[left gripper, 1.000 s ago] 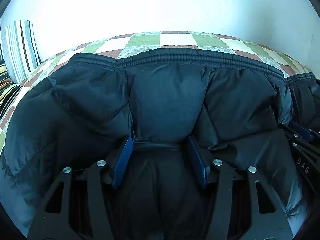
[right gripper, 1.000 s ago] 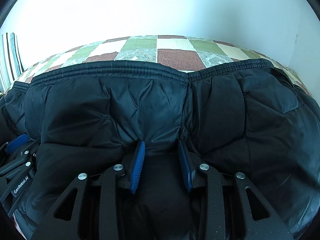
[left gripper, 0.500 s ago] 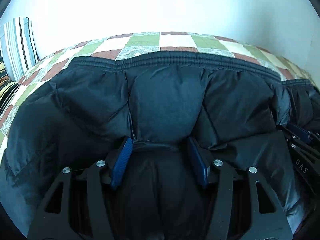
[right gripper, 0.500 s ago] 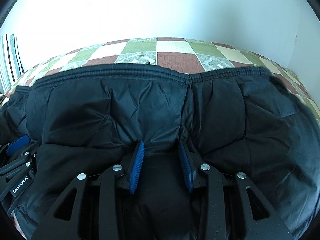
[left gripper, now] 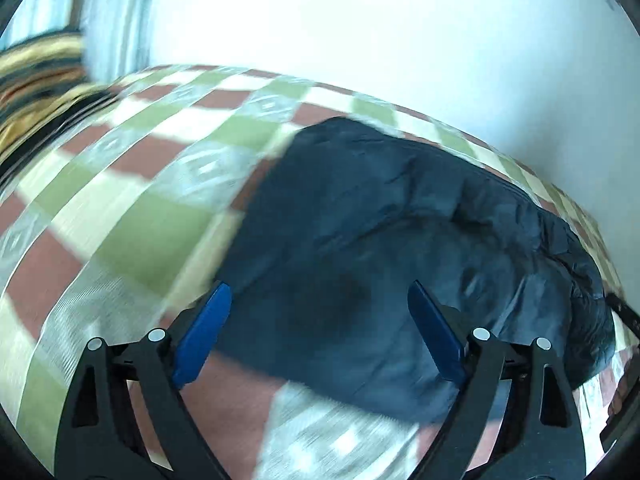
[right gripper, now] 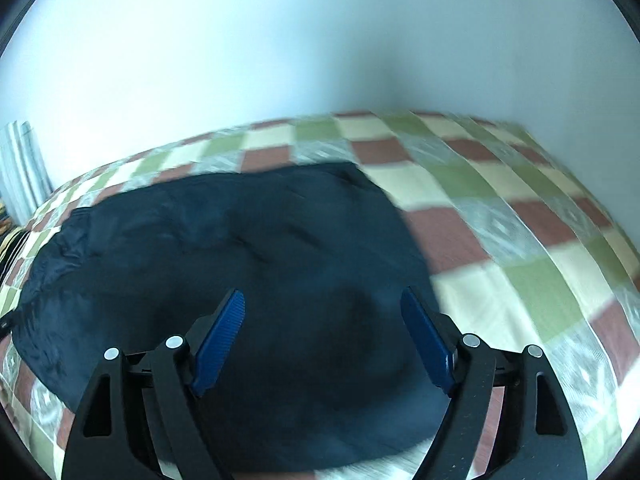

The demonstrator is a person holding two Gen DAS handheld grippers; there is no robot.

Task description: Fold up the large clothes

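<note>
A dark navy puffer jacket (left gripper: 400, 240) lies in a folded bundle on a checked bed cover (left gripper: 140, 184). My left gripper (left gripper: 320, 296) is open and empty, hovering over the jacket's near left edge. The jacket also shows in the right wrist view (right gripper: 240, 248). My right gripper (right gripper: 322, 300) is open and empty above the jacket's near right part. Both views are blurred by motion.
The green, brown and cream checked cover (right gripper: 520, 240) spreads around the jacket. A white wall (right gripper: 320, 40) stands behind the bed. Striped pillows (left gripper: 48, 60) sit at the far left. A striped cloth (right gripper: 20, 160) shows at the left edge.
Both grippers were shut on the jacket's folded edge; now both are open and pulled back and up. The jacket lies released on the bed. Both cameras swung outward.
</note>
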